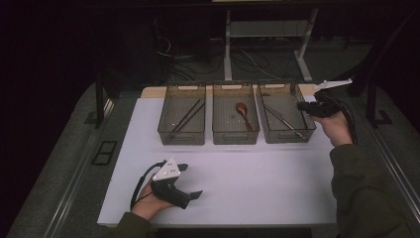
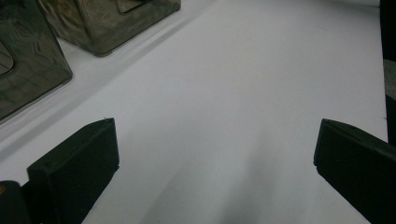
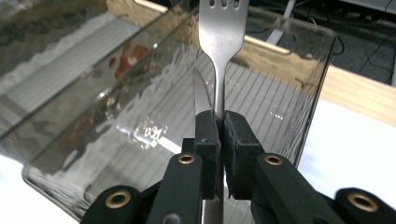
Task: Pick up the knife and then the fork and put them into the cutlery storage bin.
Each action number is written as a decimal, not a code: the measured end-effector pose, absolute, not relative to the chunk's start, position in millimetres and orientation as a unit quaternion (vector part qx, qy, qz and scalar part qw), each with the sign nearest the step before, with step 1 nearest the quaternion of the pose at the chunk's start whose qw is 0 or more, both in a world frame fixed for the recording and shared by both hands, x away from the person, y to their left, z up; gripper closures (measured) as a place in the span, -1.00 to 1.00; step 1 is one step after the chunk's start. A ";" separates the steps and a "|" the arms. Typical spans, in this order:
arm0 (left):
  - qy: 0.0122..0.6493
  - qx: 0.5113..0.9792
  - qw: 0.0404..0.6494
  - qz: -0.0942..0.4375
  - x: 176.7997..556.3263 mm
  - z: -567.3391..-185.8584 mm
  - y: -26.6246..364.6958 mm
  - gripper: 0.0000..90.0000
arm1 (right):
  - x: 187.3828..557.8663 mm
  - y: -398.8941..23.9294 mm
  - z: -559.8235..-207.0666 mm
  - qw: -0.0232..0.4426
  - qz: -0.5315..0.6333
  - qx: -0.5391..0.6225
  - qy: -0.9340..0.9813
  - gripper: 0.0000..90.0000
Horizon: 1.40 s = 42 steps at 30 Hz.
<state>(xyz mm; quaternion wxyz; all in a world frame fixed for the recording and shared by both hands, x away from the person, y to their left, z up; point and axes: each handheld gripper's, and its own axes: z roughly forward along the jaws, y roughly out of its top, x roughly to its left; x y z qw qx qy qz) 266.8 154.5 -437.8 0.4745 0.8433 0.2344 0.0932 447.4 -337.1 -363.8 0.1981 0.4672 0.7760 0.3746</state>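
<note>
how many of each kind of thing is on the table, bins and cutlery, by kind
clear bins: 3, left, middle, right
chopsticks: 1 pair, in the left bin
wooden spoon: 1, in the middle bin
knife: 1, in the right bin
fork: 1, clamped in the right gripper at the right bin
total: 7, counting the chopsticks as one

Fork [image 3: 219,42] shiny metal; bin [image 3: 299,51] glossy clear plastic.
</note>
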 end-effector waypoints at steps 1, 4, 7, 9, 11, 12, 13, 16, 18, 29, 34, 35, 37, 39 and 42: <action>0.234 0.844 0.473 0.093 266.9 -437.6 154.6 -1.00 | 447.6 -337.2 -365.7 0.197 0.371 0.469 0.777 0.86; 0.235 0.844 0.473 0.092 266.7 -437.8 154.2 -1.00 | 448.5 -338.1 -371.0 0.194 0.363 0.470 0.781 0.86; 0.235 0.844 0.473 0.093 266.7 -437.8 154.2 -1.00 | 449.5 -338.0 -375.0 0.190 0.353 0.472 0.785 0.86; 0.235 0.844 0.473 0.093 266.7 -437.8 154.2 -1.00 | 450.2 -337.1 -377.0 0.189 0.346 0.471 0.789 0.86; 0.234 0.844 0.473 0.093 266.7 -437.7 154.2 -1.00 | 450.6 -335.9 -378.2 0.188 0.338 0.469 0.794 0.86; 0.234 0.844 0.473 0.093 266.6 -437.7 154.2 -1.00 | 450.9 -335.3 -379.0 0.187 0.335 0.467 0.796 0.86; 0.234 0.844 0.473 0.093 266.6 -437.7 154.2 -1.00 | 451.1 -334.8 -379.7 0.185 0.332 0.467 0.798 0.86; 0.234 0.844 0.473 0.092 266.6 -437.7 154.1 -1.00 | 452.0 -333.2 -381.8 0.182 0.323 0.466 0.803 0.86; 0.234 0.844 0.473 0.092 266.6 -437.7 154.0 -1.00 | 452.9 -332.3 -383.5 0.180 0.316 0.467 0.806 0.86; 0.234 0.845 0.473 0.091 266.4 -437.8 153.7 -1.00 | 457.7 -325.4 -391.2 0.173 0.291 0.462 0.819 0.83; 0.235 0.844 0.473 0.092 266.2 -437.6 153.8 -1.00 | 458.0 -323.1 -391.1 0.176 0.297 0.465 0.815 0.57; 0.234 0.845 0.473 0.092 266.3 -437.6 153.8 -1.00 | 457.8 -323.2 -390.4 0.177 0.299 0.465 0.814 0.54; 0.234 0.844 0.473 0.092 266.2 -437.6 153.7 -1.00 | 457.1 -323.4 -389.0 0.175 0.305 0.466 0.812 0.47; 0.235 0.844 0.473 0.092 266.3 -437.8 153.6 -1.00 | 456.2 -323.5 -388.1 0.172 0.313 0.466 0.810 0.36; 0.235 0.845 0.473 0.092 266.5 -437.8 153.8 -1.00 | 454.3 -323.5 -385.9 0.170 0.322 0.466 0.807 0.17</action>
